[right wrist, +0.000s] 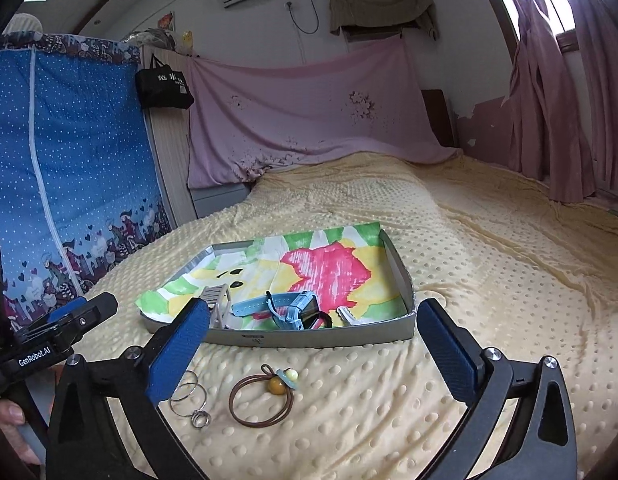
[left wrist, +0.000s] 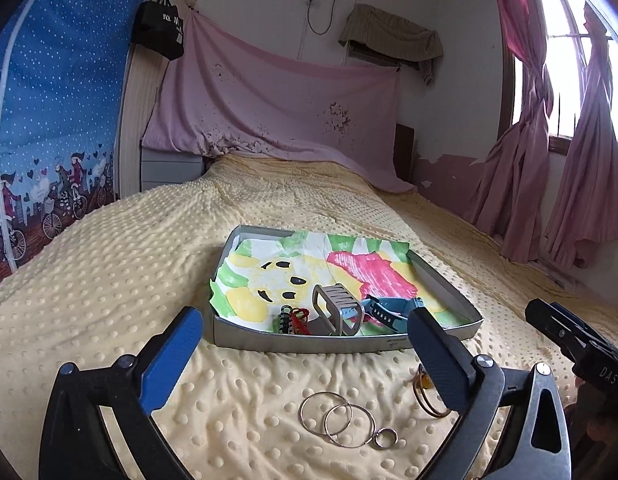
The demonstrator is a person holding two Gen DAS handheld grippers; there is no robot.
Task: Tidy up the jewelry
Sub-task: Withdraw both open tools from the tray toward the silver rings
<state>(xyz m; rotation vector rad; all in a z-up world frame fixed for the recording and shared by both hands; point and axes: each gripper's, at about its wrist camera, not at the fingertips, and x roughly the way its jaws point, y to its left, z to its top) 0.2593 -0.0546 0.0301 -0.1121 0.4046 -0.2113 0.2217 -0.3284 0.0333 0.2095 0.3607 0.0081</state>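
A shallow grey box, lined with a coloured drawing, lies on the yellow dotted blanket. Inside it are a silver metal bracelet, a blue watch, a small beaded piece with red thread and a silver clip. In front of the box lie silver rings and a brown hair tie with an amber bead. My left gripper is open above the rings. My right gripper is open above the hair tie.
The bed's blanket spreads wide around the box. A blue patterned wardrobe stands to the left, pink curtains to the right, and a pink cloth hangs at the headboard. A hand holds the left gripper's handle.
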